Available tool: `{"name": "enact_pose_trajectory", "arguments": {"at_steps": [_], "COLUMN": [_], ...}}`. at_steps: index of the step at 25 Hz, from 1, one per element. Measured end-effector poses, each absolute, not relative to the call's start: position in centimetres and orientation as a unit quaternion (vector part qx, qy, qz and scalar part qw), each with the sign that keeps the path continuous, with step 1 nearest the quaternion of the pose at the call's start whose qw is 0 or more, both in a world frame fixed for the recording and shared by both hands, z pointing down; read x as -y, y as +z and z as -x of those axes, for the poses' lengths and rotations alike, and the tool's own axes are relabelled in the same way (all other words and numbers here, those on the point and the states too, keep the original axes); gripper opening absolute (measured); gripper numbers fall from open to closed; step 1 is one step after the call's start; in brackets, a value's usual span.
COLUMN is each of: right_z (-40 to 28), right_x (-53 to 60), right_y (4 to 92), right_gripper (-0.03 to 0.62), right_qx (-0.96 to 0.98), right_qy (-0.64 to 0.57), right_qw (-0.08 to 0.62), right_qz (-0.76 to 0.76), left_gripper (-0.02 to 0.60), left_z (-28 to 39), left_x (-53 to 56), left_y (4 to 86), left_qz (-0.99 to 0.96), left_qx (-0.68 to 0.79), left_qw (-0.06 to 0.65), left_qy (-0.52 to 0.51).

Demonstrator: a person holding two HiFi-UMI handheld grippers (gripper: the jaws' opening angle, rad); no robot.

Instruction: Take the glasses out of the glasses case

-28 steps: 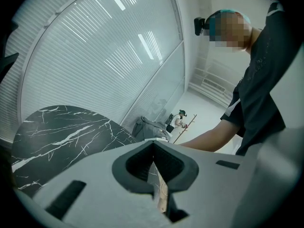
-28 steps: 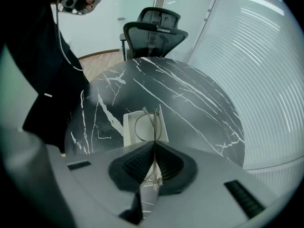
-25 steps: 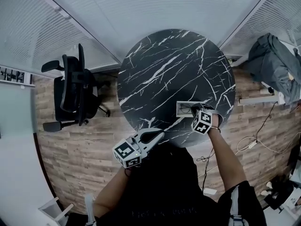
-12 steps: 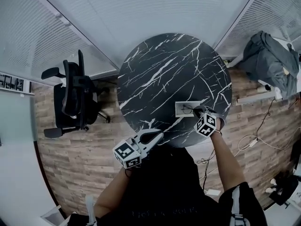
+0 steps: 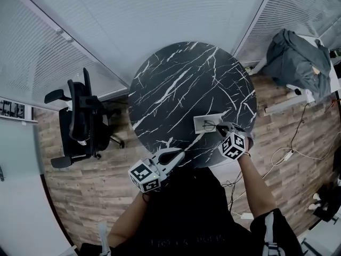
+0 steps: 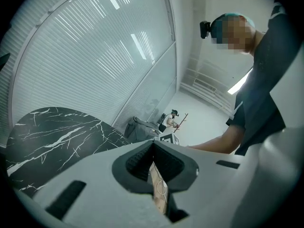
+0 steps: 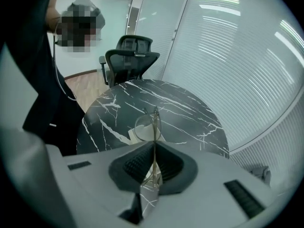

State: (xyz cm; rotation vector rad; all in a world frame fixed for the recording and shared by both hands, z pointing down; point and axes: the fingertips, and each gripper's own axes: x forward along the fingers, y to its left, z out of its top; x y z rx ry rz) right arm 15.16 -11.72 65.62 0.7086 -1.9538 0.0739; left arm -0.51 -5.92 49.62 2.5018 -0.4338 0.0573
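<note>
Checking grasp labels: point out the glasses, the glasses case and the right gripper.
glasses (image 7: 146, 127), right gripper view, on the round lens.
glasses case (image 5: 198, 122), head view, on its bare left end.
right gripper (image 7: 154, 145), right gripper view, midway between its fingertips, shut on the glasses.

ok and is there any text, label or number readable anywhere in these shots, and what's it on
No text can be read.
Left marker cube, right marker cube: black-and-white square patterns only, no letters.
Shirt: faint print, too blurred to read.
Wall panel at the left edge: dark marks, too small.
Glasses, glasses case: no marking visible.
</note>
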Motion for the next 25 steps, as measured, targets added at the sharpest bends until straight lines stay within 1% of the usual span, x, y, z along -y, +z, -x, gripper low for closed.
{"name": "enact_pose_trajectory", "arguments": {"at_steps": [14, 25], "right_z": [-15.5, -15.4], "right_x": [10.7, 9.4], "right_y": [59.2, 55.7], "right_gripper": [0.033, 0.033], "right_qx": [0.821, 0.826], "right_qy": [0.048, 0.069], "right_qw": [0.438, 0.377], "right_qz": [-0.363, -0.413], "left_gripper": [0.018, 0.018], "left_z": [-0.1, 0.4], "left_x": [6.2, 6.3], "left_y": [48.5, 48.3], "left_qz": [-0.945, -0.947], "left_qx": [0.148, 0.142], "left_qw": [0.293, 0.287], "left_qy": [0.014, 0.011]}}
